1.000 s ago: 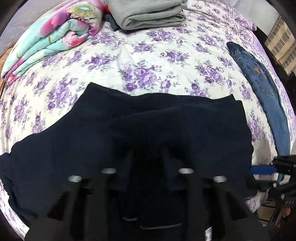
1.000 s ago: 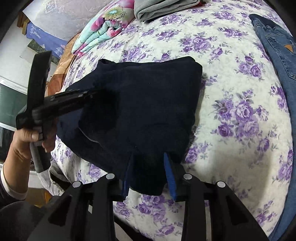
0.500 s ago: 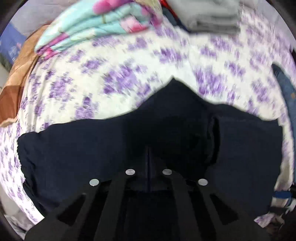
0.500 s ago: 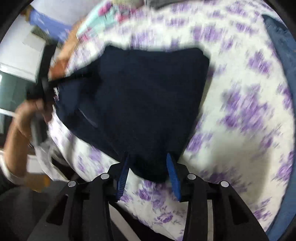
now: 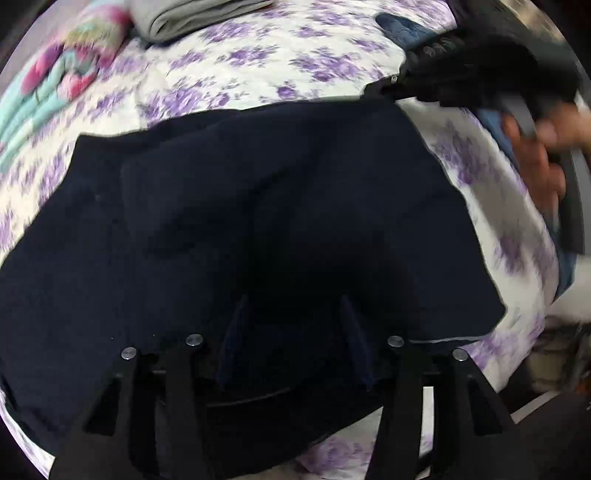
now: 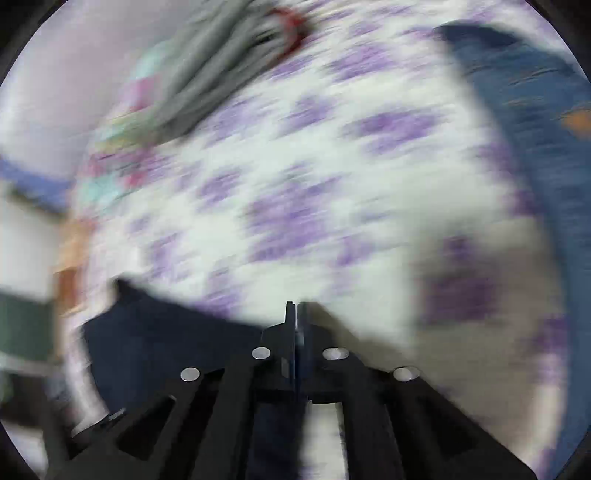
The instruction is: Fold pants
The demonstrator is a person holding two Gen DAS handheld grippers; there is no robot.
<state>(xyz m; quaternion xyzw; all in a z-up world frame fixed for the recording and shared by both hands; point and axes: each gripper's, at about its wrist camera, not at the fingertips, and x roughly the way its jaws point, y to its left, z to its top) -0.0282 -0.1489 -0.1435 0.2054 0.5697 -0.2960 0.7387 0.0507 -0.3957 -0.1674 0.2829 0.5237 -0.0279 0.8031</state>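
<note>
Since half a second ago the left gripper (image 5: 295,317) has been spread wide again, having been pinched shut on fabric then, while the right gripper (image 6: 295,314) has been closed from a wide gap and swung off the garment toward bare bedspread. Heavy motion blur is seen in the right wrist view.

Left wrist view, left to right: a folded floral quilt in teal and pink (image 5: 55,85) is seen at upper left; a folded grey cloth stack (image 5: 192,14) sits at top centre-left; the dark navy folded pants (image 5: 240,221) are spread over the middle and lower frame on the white bedspread with purple flowers (image 5: 295,62). The left gripper's fingers are set wide apart over the pants, nothing clamped between them. At upper right the other gripper's black body is seen, gripped by the person's right hand (image 5: 543,162), with blue denim jeans (image 5: 402,26) behind it.

Right wrist view: a corner of the pants is seen at lower left; the right gripper's fingers are pressed together at bottom centre, and whether cloth is pinched cannot be told. The jeans fill the right edge.
</note>
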